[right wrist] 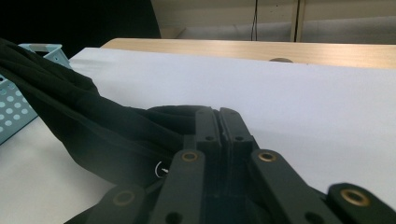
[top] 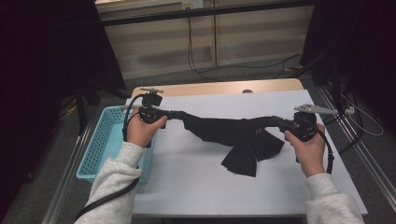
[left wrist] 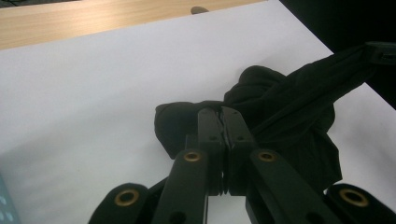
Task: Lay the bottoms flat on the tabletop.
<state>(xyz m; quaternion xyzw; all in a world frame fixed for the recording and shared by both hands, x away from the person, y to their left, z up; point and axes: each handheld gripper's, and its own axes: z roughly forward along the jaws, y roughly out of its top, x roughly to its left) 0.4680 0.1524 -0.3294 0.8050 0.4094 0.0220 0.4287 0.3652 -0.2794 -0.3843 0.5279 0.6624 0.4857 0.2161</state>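
- High view: the left gripper (top: 164, 115) and the right gripper (top: 279, 122) each clamp one end of the black garment (top: 233, 133), which spans between them above the white counter (top: 196, 172). The two-point hold appears intended to stretch the cloth out for straightening or folding. A loose flap hangs from the span down onto the counter near the right gripper. A blue basket (top: 100, 144) stands at the counter's left edge, beside the left hand (top: 142, 130).
- Left gripper view: the left gripper (left wrist: 223, 116) has its jaws closed on a bunched end of the black garment (left wrist: 289, 102). The cloth runs taut up and to the right, in heavy folds, matte and opaque.
- Right gripper view: the right gripper (right wrist: 218, 116) is likewise closed on the black garment (right wrist: 84, 121), which leads off left towards the blue basket (right wrist: 18, 107). A small white round mark shows on the cloth near the jaws.
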